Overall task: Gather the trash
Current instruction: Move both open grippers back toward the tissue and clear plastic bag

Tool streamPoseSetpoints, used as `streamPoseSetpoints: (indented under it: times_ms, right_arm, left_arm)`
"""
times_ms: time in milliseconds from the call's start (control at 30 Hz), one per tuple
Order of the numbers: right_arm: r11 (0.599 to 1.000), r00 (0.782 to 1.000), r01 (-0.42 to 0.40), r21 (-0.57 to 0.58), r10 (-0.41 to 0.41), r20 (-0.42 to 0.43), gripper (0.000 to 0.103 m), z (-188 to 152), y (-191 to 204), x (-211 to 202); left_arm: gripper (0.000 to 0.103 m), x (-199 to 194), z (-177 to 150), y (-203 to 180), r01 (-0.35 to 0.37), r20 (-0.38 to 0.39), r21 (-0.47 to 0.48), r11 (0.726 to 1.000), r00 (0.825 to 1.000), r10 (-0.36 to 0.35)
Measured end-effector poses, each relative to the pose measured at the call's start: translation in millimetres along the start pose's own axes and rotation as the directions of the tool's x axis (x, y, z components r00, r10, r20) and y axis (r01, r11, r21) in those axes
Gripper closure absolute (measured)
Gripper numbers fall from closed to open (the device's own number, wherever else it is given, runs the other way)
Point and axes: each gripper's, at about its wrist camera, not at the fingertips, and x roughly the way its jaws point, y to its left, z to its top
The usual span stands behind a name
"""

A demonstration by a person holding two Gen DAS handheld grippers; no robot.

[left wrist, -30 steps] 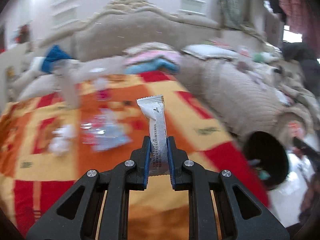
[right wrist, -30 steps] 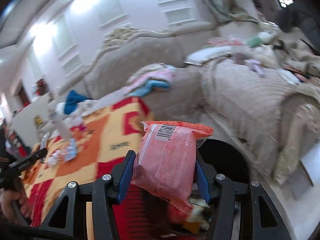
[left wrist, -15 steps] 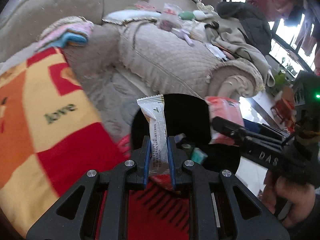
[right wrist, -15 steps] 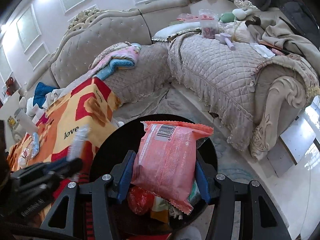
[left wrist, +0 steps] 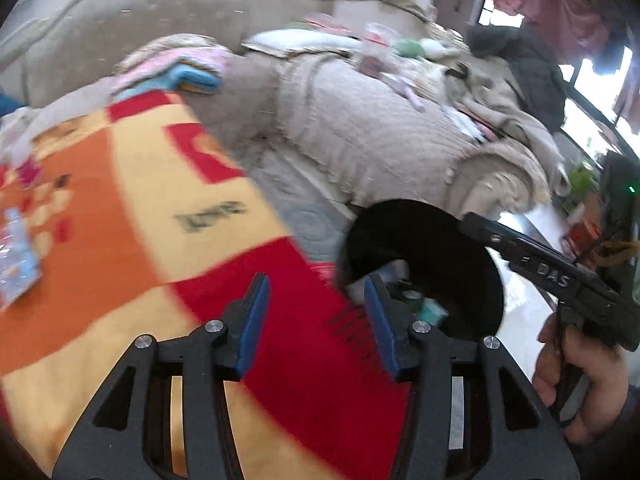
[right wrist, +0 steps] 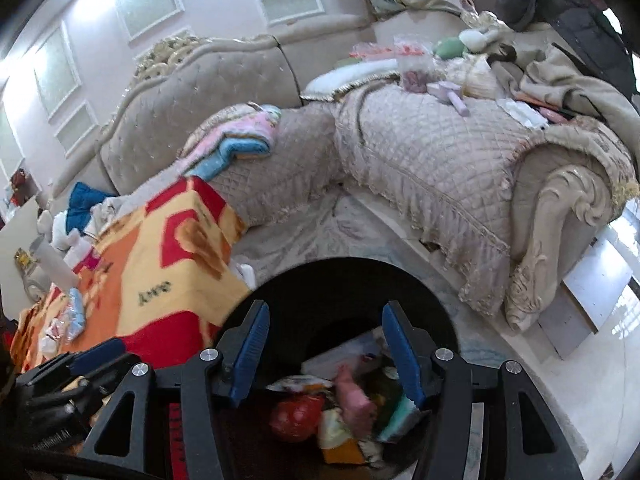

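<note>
My left gripper (left wrist: 316, 312) is open and empty over the red edge of the blanket (left wrist: 132, 216), just left of the black trash bin (left wrist: 424, 236). My right gripper (right wrist: 324, 344) is open and empty directly above the same bin (right wrist: 340, 280). The pink snack packet (right wrist: 352, 396) lies blurred inside the bin among several other wrappers. More trash stays on the blanket: a clear blue wrapper (left wrist: 16, 252), also seen in the right wrist view (right wrist: 74, 312). The right gripper's body (left wrist: 552, 280) and the hand holding it show in the left wrist view.
A beige quilted sofa (right wrist: 440, 152) runs behind and to the right of the bin, with a carved armrest (right wrist: 560, 216). Folded pink and blue towels (right wrist: 236, 140) lie on it. A white bottle (right wrist: 56, 260) stands at the blanket's far end.
Both grippers have opened. The white sachet has left my left gripper and the pink packet has dropped from my right gripper into the bin. The left gripper swung back left toward the blanket.
</note>
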Motion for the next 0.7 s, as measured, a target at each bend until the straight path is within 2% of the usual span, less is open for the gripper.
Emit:
streamPoseSetpoints:
  times_ms: [133,267,400,500,600,633,700]
  right_arm:
    - [0.998,0.999,-0.035,-0.057,0.037,0.037,0.046,-2.5,35.3,-6.1]
    - [0.985,0.992,-0.086,-0.147,0.098,0.075,0.043,-8.7,80.4,-11.2]
    - [0.966,0.985,-0.145,-0.216,0.162,0.064,0.042,-16.7,120.9,-7.7]
    - [0.950,0.979,-0.182,-0.253,0.199,0.040,0.042,-23.3,146.8,-0.6]
    - [0.936,0.975,-0.210,-0.282,0.224,0.016,0.042,-30.0,167.7,6.6]
    - [0.932,0.973,-0.217,-0.290,0.231,0.013,0.042,-31.8,175.1,9.1]
    - [0.921,0.969,-0.235,-0.309,0.248,0.002,0.041,-35.4,188.9,15.8]
  left_arm:
    - [0.056,-33.8,-4.7,43.1,-0.076,0.036,-0.050,0.996,0.996,0.078]
    - [0.055,-71.6,-12.7,100.9,-0.165,0.083,-0.116,0.980,0.981,0.175]
    - [0.053,-101.8,-27.7,174.3,-0.280,0.108,-0.205,0.938,0.946,0.306]
    - [0.050,-115.9,-37.5,237.1,-0.350,0.094,-0.276,0.895,0.917,0.387]
    - [0.050,-120.1,-46.3,289.4,-0.417,0.074,-0.297,0.859,0.887,0.456]
    - [0.050,-114.9,-47.7,305.6,-0.423,0.049,-0.296,0.857,0.889,0.456]
    - [0.050,-101.0,-51.1,327.5,-0.396,0.000,-0.290,0.871,0.910,0.414]
